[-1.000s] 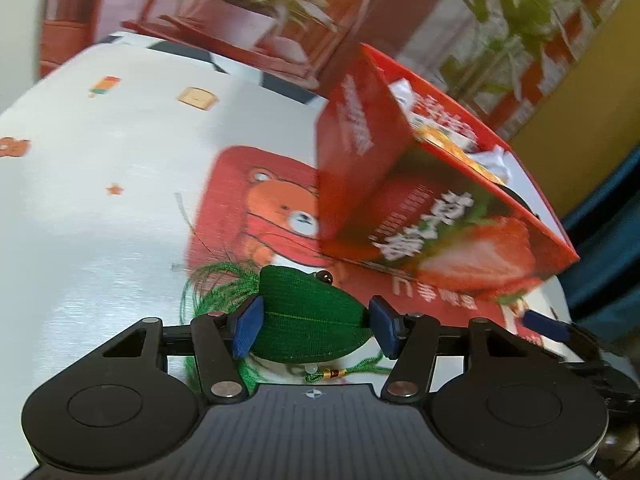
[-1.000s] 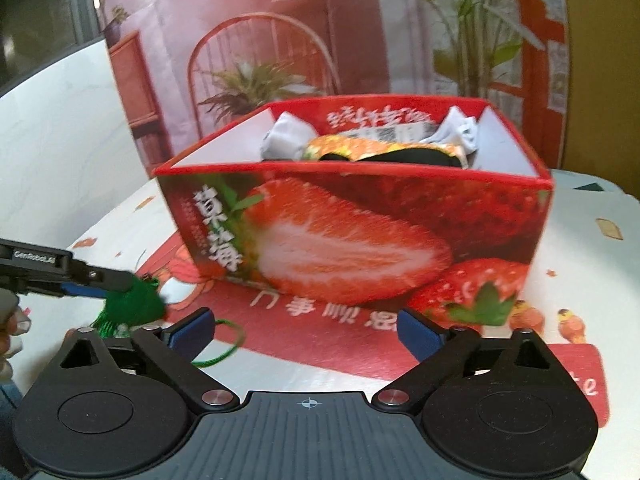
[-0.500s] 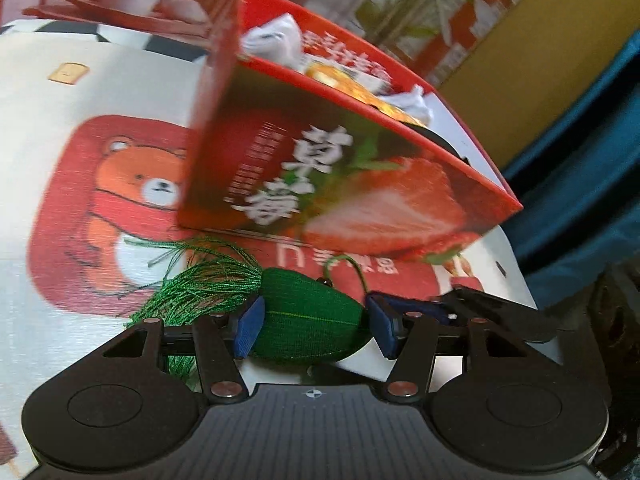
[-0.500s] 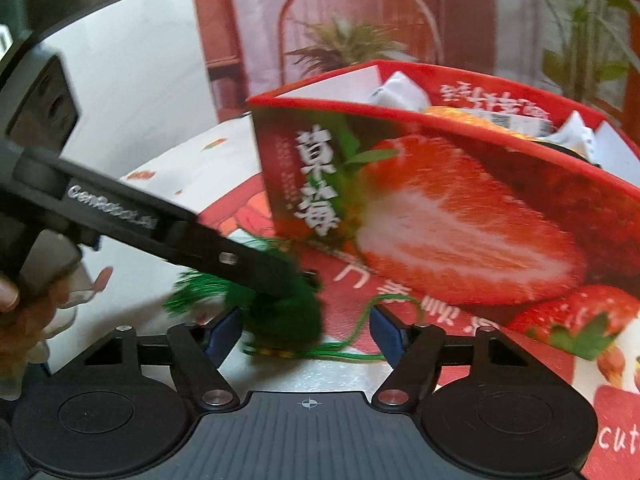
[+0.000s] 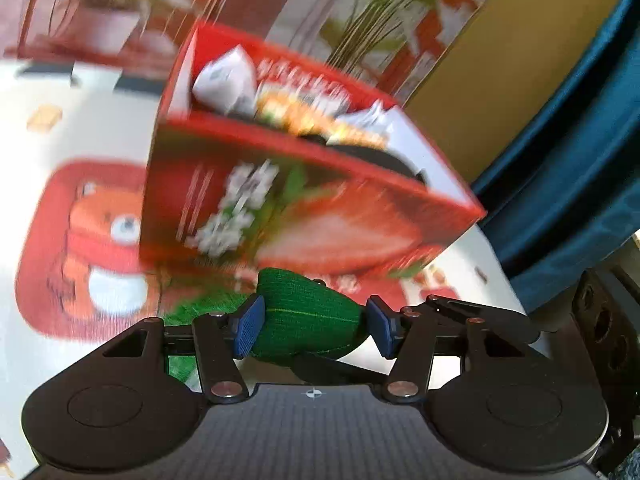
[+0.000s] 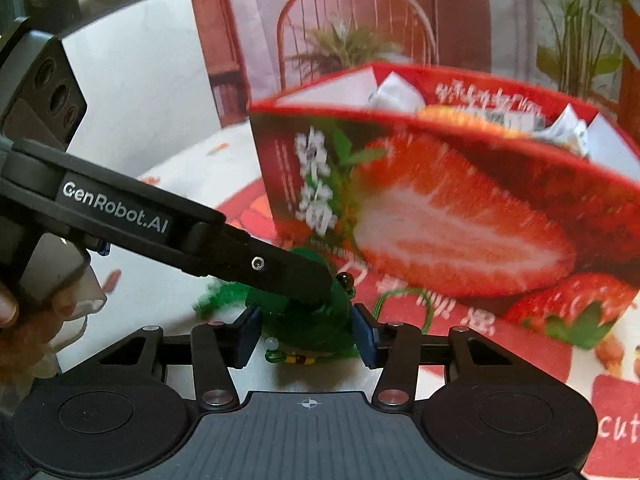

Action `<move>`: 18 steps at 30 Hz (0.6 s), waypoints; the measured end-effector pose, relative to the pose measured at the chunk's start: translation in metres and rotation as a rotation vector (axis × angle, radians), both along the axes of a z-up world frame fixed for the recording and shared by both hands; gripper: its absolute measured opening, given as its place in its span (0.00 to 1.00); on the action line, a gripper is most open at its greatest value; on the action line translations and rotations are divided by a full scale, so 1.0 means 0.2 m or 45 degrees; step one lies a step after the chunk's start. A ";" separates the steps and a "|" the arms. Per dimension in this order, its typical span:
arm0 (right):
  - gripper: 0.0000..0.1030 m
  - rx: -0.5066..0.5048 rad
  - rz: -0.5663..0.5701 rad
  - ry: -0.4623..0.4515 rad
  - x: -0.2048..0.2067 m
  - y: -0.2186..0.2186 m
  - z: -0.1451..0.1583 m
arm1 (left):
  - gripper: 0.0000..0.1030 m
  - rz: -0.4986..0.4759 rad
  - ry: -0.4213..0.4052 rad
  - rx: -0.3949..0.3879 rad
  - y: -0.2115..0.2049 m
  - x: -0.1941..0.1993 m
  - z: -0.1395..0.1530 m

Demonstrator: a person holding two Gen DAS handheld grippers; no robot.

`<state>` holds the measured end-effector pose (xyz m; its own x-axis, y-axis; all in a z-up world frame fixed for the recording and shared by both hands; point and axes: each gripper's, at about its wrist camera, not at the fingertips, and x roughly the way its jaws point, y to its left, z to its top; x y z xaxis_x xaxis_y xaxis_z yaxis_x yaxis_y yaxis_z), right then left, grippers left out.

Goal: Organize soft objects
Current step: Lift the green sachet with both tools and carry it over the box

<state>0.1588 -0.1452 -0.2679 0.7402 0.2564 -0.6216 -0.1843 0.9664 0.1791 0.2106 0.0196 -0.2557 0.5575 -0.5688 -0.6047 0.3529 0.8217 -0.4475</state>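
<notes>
A green fabric sachet [image 5: 308, 316] with a green tassel and cord sits between the blue pads of my left gripper [image 5: 314, 324], which is shut on it just above the tablecloth. In the right wrist view the same sachet [image 6: 320, 332] lies between the pads of my right gripper [image 6: 306, 334], which has closed in around it; the left gripper's black finger [image 6: 256, 264] covers its top. The red strawberry box [image 5: 304, 200] stands just beyond, holding white and orange soft items [image 5: 228, 80]. The box also fills the right wrist view [image 6: 460, 216].
The table has a white cloth with a red bear print [image 5: 92, 240]. A blue curtain [image 5: 580, 140] hangs to the right. A chair and plants [image 6: 352, 40] stand behind the table. A hand [image 6: 8, 308] holds the left gripper.
The left gripper has carried the sachet toward the right gripper and lifted it a little. The right gripper's pads have narrowed around the sachet. Both views are blurred from motion.
</notes>
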 end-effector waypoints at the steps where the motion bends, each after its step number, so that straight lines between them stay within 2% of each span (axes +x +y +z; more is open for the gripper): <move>1: 0.44 0.001 0.000 -0.022 0.00 -0.01 0.03 | 0.56 0.000 -0.031 0.003 -0.01 -0.01 0.04; 8: 0.44 -0.009 0.035 -0.246 -0.01 -0.09 0.35 | 0.56 0.017 -0.242 -0.043 0.00 -0.02 0.42; 14: 0.44 -0.051 0.038 -0.401 0.09 -0.15 0.61 | 0.56 0.002 -0.409 -0.072 -0.06 0.04 0.70; 18: 0.44 -0.074 0.017 -0.479 0.19 -0.22 0.74 | 0.56 -0.007 -0.526 -0.033 -0.13 0.09 0.82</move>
